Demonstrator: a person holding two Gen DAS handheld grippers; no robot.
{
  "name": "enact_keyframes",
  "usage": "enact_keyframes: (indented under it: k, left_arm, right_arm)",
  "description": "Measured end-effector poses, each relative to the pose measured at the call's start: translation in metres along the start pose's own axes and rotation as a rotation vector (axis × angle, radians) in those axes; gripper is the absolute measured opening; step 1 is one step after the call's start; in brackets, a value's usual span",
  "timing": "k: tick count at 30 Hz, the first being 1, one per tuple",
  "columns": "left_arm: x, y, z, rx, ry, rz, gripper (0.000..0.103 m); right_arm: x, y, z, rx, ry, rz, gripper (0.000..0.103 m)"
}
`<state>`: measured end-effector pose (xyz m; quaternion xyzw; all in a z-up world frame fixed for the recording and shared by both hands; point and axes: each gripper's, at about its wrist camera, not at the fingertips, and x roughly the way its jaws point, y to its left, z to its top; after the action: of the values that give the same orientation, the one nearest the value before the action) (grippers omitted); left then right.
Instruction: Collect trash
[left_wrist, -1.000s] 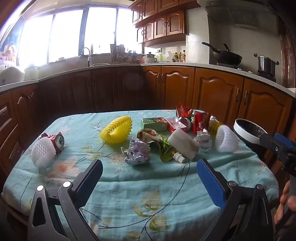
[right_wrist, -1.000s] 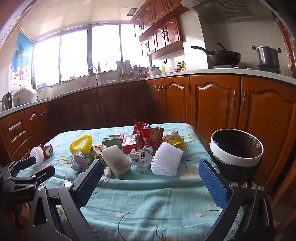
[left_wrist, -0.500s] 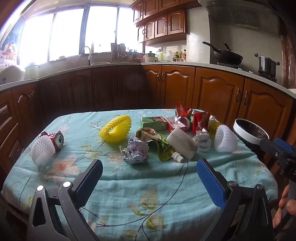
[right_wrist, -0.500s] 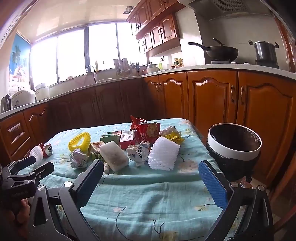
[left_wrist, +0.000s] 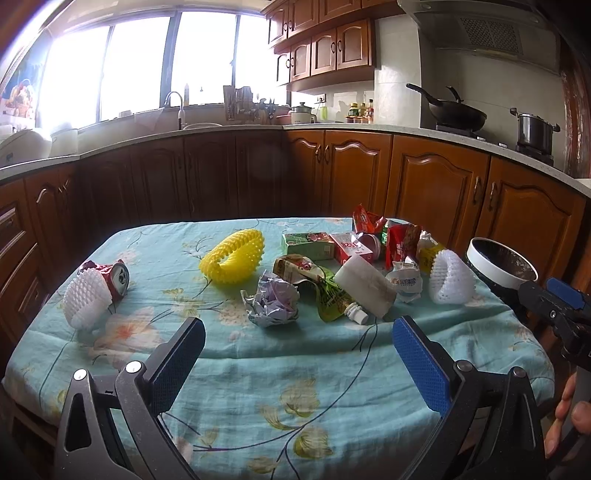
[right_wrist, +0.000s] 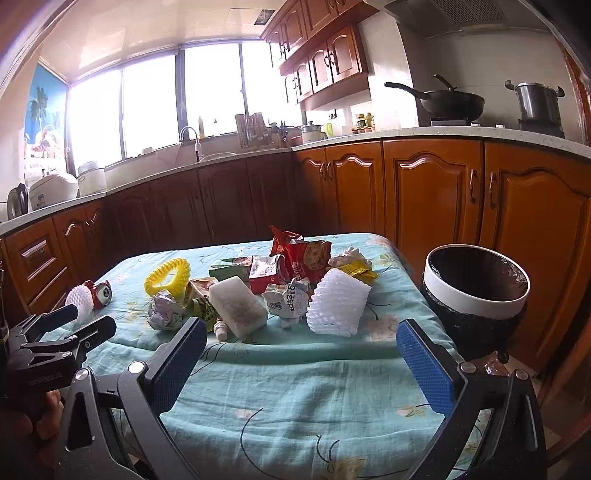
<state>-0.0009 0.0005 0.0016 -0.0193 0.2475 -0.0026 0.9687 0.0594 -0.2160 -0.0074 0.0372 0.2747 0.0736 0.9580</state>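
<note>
1. Trash lies scattered on the worktop (left_wrist: 258, 369), which is covered with a flowered blue cloth: a crumpled paper ball (left_wrist: 274, 302), a yellow foam net (left_wrist: 233, 256), a white foam block (left_wrist: 365, 285), a white foam net (left_wrist: 450, 282) and red snack bags (left_wrist: 400, 242).
2. A crushed red can (left_wrist: 110, 278) sits inside another white foam net (left_wrist: 83, 302) at the left edge, well apart from the main pile.
3. A bin (right_wrist: 476, 291) with a white rim and black liner stands just beside the worktop's right edge.
4. Left hand-held gripper (left_wrist: 295, 363): fingers spread, holding nothing, over the near edge.
5. Right hand-held gripper (right_wrist: 301, 363): fingers spread, holding nothing.
6. Wooden cabinets (left_wrist: 436, 188) line the background.
</note>
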Motion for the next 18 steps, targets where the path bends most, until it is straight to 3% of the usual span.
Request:
enact_keyframes:
  k: [18]
  left_arm:
    - [0.0007, 0.0, -0.0004, 0.0, 0.001, 0.001, 0.102]
  right_arm:
    - [-0.0005, 0.0005, 0.0006, 0.006, 0.001, 0.015, 0.103]
